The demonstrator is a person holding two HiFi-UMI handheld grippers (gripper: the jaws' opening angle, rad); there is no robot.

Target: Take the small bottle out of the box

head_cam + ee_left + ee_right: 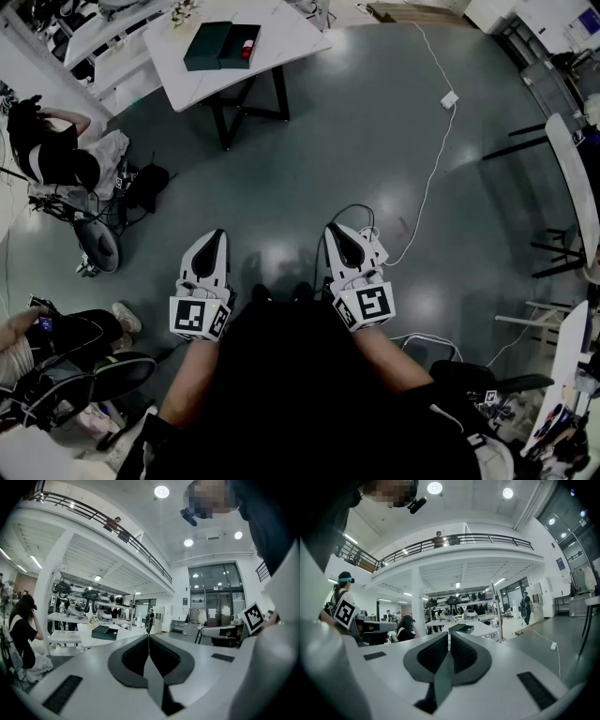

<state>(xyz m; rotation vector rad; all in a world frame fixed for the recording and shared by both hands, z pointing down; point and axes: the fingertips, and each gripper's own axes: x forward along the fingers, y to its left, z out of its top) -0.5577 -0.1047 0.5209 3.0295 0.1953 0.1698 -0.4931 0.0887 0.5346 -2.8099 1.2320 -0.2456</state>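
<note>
Head view: left gripper (217,236) and right gripper (336,231) sit near the body (309,384), both with jaws pressed together on nothing. Well ahead, across the grey floor (337,141), a white table (292,34) carries the open box (221,45); the red bottle (247,47) lies inside it.

You are standing in a big open lab or workshop hall. A polished grey floor (328,159) has a white cable (433,155) trailing across it. White worktables (281,28) and shelves of dark gear (454,599) sit under a railed mezzanine (454,538). There are round ceiling lights (161,491), tall glass entrance doors (215,604), and a seated person (56,150) beside tangled equipment.
</note>
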